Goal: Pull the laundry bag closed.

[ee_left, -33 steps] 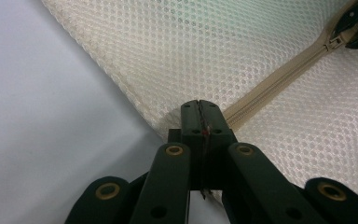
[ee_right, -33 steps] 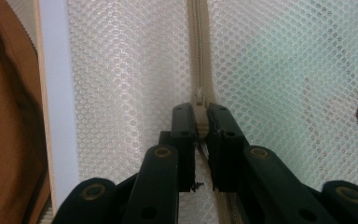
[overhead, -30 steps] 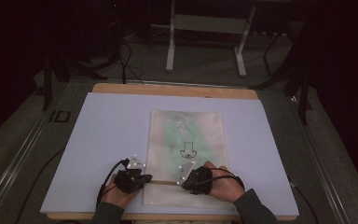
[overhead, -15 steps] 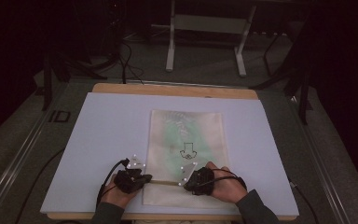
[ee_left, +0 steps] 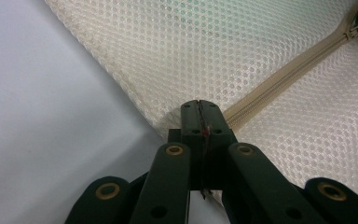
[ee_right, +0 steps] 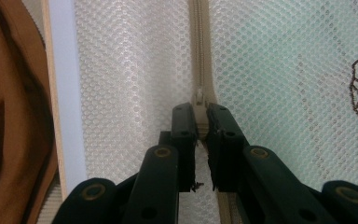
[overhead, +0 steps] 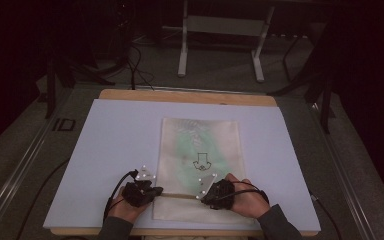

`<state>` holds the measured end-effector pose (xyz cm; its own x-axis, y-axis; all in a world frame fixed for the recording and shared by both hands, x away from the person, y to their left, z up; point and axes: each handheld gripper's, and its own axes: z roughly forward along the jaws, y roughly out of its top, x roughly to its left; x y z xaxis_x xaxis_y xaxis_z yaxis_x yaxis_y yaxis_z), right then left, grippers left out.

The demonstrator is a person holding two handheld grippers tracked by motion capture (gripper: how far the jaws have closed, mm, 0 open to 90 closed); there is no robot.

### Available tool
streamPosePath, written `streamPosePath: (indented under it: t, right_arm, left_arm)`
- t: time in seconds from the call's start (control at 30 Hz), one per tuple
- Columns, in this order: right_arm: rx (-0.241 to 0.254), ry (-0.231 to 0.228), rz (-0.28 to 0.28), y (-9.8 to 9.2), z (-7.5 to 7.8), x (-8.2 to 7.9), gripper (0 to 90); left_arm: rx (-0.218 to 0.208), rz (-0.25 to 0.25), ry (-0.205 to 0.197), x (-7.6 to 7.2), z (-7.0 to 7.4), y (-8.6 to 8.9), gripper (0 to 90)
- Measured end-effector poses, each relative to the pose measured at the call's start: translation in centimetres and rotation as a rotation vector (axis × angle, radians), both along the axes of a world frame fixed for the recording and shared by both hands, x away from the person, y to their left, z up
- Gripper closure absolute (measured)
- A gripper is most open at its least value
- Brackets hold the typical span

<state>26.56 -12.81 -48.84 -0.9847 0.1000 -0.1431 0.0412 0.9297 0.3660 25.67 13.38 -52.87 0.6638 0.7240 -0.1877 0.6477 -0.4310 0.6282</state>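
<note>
A cream mesh bag (overhead: 200,140) lies flat on the white board (overhead: 110,145), with something pale green and a small black drawing inside. Its tan zipper (overhead: 180,196) runs across the near end. My left gripper (overhead: 155,191) is shut on the bag's left edge where the zipper ends; in the left gripper view the gripper (ee_left: 200,105) pinches the mesh beside the zipper (ee_left: 284,79). My right gripper (overhead: 204,196) sits on the zipper farther right. In the right gripper view the gripper (ee_right: 200,112) is closed on the zipper pull (ee_right: 199,97).
The board rests on a wooden table (overhead: 185,95) whose edge shows at the far side. Metal stand legs (overhead: 220,45) and cables are on the dark floor beyond. Bare board stretches to the left and right of the bag.
The right gripper has edged slightly rightward along the zipper. The left gripper has stayed where it was.
</note>
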Motion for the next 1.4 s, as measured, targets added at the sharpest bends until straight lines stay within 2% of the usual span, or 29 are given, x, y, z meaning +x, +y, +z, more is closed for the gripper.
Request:
streamPosePath:
  t: [0.9, 1.27, 1.33, 1.4]
  right_arm:
    - [0.014, -0.003, -0.016, -1.3, 0.4, 0.2, 82.3]
    - [0.018, 0.002, -0.041, -2.8, 0.4, 0.2, 82.4]
    - [0.03, 0.009, -0.046, -3.0, 0.3, 0.3, 82.3]
    - [0.019, 0.005, -0.052, -3.2, 0.2, 0.3, 82.4]
  left_arm:
    - [0.001, 0.001, -0.002, 0.0, 0.0, 0.0, 89.4]
    - [0.002, 0.002, -0.002, 0.0, 0.0, 0.0, 89.4]
    - [0.0, 0.002, -0.002, 0.0, 0.0, 0.0, 89.4]
    - [0.003, 0.001, -0.002, 0.0, 0.0, 0.0, 89.4]
